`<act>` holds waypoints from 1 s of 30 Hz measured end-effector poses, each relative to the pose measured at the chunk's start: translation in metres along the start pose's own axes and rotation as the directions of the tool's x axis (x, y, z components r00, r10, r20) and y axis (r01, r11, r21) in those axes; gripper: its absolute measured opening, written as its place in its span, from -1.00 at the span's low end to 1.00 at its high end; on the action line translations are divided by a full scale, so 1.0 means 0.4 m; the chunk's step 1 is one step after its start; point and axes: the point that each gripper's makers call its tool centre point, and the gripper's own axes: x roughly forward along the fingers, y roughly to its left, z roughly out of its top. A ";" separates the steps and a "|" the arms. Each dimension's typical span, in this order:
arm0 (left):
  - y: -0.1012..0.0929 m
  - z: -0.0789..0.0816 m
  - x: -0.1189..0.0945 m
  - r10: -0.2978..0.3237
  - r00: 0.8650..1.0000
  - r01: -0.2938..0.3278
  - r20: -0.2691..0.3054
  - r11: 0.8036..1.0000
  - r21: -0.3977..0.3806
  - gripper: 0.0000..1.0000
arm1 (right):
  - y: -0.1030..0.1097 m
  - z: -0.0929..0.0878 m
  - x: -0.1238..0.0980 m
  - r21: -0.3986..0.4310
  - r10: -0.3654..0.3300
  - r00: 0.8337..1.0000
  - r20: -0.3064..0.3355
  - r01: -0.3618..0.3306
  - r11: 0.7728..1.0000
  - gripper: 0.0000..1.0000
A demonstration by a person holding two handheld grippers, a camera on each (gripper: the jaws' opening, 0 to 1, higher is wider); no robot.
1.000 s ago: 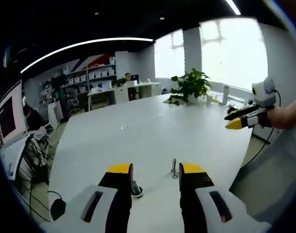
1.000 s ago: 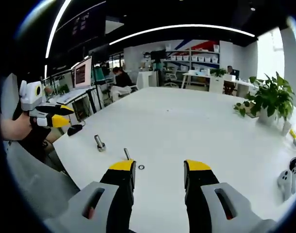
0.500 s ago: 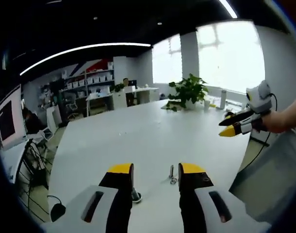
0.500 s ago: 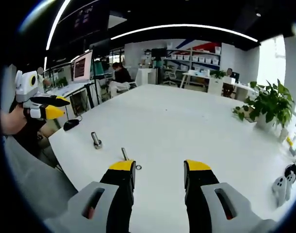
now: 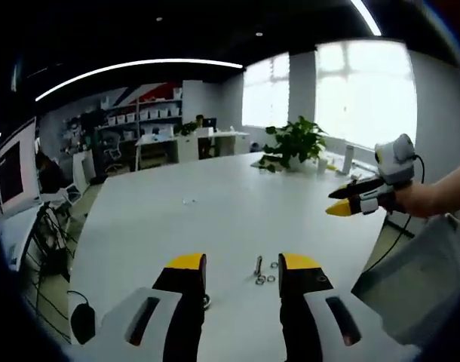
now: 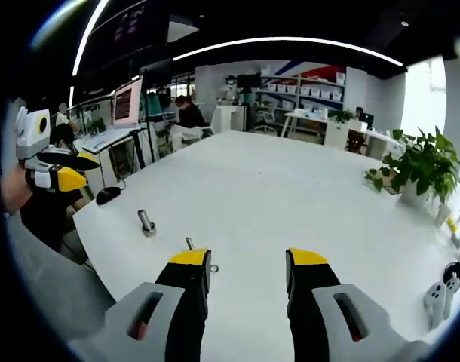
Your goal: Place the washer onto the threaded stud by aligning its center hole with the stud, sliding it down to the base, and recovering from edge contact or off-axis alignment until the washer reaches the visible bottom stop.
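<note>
Washer (image 6: pixel 214 268): small flat ring on the white tabletop (image 6: pixel 290 188), just beside the thin stud (image 6: pixel 189 243); too small to read detail. In the left gripper view small rings (image 5: pixel 271 278) lie by the stud (image 5: pixel 258 265); count unclear. A thicker bolt (image 6: pixel 145 222) stands near the stud, its base half hidden in the left gripper view. Right tongs (image 6: pixel 246 260) spread, nothing between. Left tongs (image 5: pixel 234 264) spread, likewise bare.

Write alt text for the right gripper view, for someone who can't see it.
An open hand-held gripper hangs over a white table, with a thin stud and small washer by its left jaw. A thicker bolt stands further left; a plant sits far right.
</note>
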 end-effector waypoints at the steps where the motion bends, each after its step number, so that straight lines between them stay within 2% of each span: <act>1: -0.004 -0.003 0.001 -0.008 1.000 0.008 0.000 1.000 -0.001 -0.26 | -0.003 0.002 0.005 0.001 0.000 1.000 0.003 0.000 1.000 -0.16; 4: -0.008 -0.025 0.003 -0.016 1.000 0.016 -0.021 1.000 -0.027 -0.25 | -0.009 -0.001 0.019 0.005 0.005 1.000 -0.005 -0.005 1.000 -0.16; 14: -0.015 -0.040 -0.012 0.000 0.999 -0.001 -0.041 1.000 -0.022 -0.25 | -0.019 0.009 0.042 0.004 0.014 1.000 0.002 -0.014 1.000 -0.16; 22: -0.023 -0.052 -0.012 0.001 0.999 -0.001 -0.052 1.000 0.008 -0.26 | -0.019 0.009 0.073 -0.022 0.030 0.999 -0.015 -0.030 0.999 -0.16; 27: -0.011 -0.056 -0.007 -0.003 0.999 0.004 -0.053 1.000 0.011 -0.27 | -0.013 0.017 0.081 -0.024 0.036 0.999 -0.015 -0.036 0.999 -0.16; 30: -0.007 -0.053 -0.003 0.000 0.998 0.003 -0.057 0.999 0.043 -0.29 | -0.001 0.014 0.090 -0.037 0.046 0.999 -0.024 -0.047 0.998 -0.16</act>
